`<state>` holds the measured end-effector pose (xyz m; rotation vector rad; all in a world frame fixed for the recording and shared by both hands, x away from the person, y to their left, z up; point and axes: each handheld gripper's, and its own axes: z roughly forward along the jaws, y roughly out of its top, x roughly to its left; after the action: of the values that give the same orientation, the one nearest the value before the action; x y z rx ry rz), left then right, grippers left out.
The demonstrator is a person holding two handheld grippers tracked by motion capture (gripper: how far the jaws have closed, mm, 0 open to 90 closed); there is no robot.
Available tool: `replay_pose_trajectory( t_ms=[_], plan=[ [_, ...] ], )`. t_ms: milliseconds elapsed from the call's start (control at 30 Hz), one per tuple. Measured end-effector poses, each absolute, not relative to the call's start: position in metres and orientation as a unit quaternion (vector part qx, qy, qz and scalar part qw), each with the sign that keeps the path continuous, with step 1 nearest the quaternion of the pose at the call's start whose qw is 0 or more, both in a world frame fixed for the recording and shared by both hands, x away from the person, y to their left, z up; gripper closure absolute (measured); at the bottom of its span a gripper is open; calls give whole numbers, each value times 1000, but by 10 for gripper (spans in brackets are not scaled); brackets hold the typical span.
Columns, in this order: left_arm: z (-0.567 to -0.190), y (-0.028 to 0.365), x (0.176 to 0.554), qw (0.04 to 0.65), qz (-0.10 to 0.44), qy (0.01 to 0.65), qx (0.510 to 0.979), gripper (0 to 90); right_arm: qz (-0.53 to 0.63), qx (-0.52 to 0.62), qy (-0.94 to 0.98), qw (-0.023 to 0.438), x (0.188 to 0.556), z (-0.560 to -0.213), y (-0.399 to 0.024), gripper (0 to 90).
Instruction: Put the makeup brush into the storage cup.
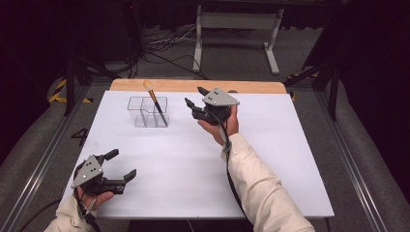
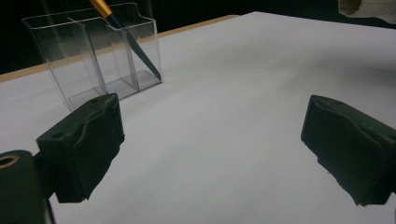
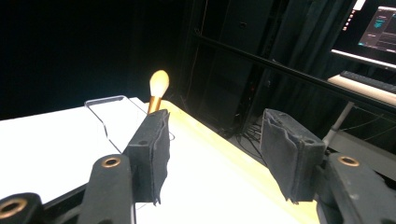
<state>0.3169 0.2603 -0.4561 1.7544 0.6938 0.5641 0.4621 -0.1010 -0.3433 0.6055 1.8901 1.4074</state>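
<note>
Right gripper (image 1: 194,98) open, just beside brush (image 1: 154,102).

Lit from above: bright on the white table (image 1: 270,159), near black all around. Soft shadows beside the hands. Slightly soft and grainy in the high view. Sharp up close in both gripper views; faint glare on the clear holder (image 2: 88,51).

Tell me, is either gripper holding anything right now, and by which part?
Nothing is held. The right gripper is open beside the clear organizer, where the makeup brush leans, brush head up. The left gripper is open over bare table.
</note>
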Motion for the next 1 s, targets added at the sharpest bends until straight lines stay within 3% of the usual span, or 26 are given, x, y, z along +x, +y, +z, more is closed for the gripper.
replay_pose_trajectory(
  t_ms=[1000],
  plan=[
    [-456,260,317,548,242,297,744,66,512,231,737,377,422,-344,-155,361]
  ],
)
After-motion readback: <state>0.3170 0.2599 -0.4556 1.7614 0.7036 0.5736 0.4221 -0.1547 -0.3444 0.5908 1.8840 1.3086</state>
